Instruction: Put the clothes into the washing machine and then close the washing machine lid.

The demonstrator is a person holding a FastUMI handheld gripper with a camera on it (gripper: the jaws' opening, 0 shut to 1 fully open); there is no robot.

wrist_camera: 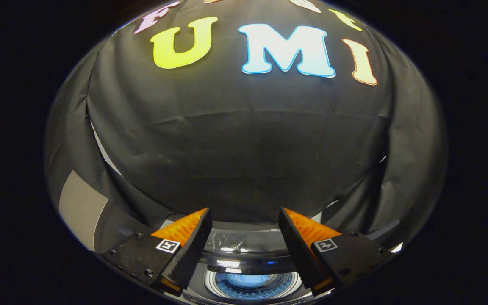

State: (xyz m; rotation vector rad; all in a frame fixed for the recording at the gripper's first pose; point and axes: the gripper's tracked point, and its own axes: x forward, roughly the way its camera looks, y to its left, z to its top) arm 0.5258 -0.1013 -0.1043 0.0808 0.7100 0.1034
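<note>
Gripper [244, 228] open, empty, above partly hidden washing machine [252, 284].

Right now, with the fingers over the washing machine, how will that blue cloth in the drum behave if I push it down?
The blue cloth looks bunched low in the drum, so it is probably soft and would fold rather than slide. It seems light, so a gentle push may do. The gripper is open, its fingers holding nothing, above the washing machine.
</note>
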